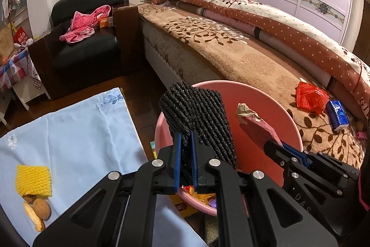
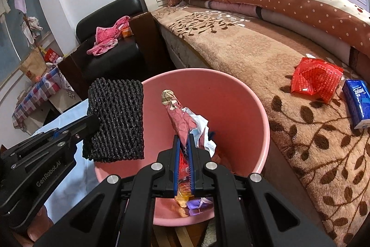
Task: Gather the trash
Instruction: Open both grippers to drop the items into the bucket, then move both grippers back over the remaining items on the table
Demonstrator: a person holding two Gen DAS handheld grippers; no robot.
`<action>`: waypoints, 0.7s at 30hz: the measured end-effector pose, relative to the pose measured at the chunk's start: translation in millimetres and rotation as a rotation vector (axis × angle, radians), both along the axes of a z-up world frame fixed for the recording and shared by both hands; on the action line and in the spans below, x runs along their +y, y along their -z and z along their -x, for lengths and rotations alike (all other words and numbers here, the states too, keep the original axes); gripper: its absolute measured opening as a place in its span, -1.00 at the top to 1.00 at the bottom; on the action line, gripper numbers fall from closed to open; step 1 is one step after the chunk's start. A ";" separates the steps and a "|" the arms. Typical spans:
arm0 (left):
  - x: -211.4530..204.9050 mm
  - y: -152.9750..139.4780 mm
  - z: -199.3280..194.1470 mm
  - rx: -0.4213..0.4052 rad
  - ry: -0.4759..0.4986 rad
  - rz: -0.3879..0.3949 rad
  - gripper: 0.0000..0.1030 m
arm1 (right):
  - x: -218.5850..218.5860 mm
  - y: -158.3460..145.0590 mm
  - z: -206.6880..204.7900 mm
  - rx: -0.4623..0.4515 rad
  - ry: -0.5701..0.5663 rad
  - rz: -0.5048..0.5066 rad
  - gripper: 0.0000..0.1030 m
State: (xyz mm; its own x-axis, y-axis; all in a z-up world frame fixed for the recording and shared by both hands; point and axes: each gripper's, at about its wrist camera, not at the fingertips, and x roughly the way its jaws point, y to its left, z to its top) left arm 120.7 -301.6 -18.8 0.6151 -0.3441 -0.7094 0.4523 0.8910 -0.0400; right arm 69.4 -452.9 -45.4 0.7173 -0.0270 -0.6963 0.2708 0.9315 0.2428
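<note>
A pink bin [image 1: 266, 94] [image 2: 249, 94] stands beside the bed, with wrappers lying at its bottom. My left gripper [image 1: 186, 134] [image 2: 96, 122] is shut on a black foam net [image 1: 198, 117] [image 2: 118, 119], held over the bin's left rim. My right gripper [image 2: 184, 139] [image 1: 269, 145] is shut on a crumpled pink wrapper [image 2: 177, 112] [image 1: 252, 119], which sticks up over the bin's inside. On the bed lie a red plastic bag [image 1: 311, 96] [image 2: 315, 79] and a blue tissue pack [image 1: 337, 115] [image 2: 357, 103].
A light blue cloth [image 1: 76, 131] covers a surface at left, bearing a yellow foam net [image 1: 33, 181], walnuts [image 1: 41, 208] and peel. A black armchair [image 1: 85, 50] with pink clothes stands by the bed's headboard. The rolled quilt [image 1: 277, 22] runs along the bed's far side.
</note>
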 end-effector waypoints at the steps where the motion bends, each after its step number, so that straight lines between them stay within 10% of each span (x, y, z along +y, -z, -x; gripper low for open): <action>1: -1.0 0.8 -0.5 0.002 0.003 -0.002 0.83 | -0.1 0.5 -0.8 0.001 0.000 0.001 0.88; 8: -1.6 -2.9 2.0 -0.005 0.023 0.010 0.39 | 1.3 1.0 -2.1 0.008 0.005 0.014 0.61; 21: 17.1 -19.6 16.0 -0.018 0.007 0.036 0.35 | 13.7 -21.5 19.5 -0.053 0.000 0.031 0.23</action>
State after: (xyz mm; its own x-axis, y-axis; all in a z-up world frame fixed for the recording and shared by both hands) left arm 104.6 -284.5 0.9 0.6252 -0.3736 -0.6853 0.4590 0.8861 -0.0643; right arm 49.9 -439.2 -24.0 0.7530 -0.0485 -0.6562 0.2586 0.9388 0.2274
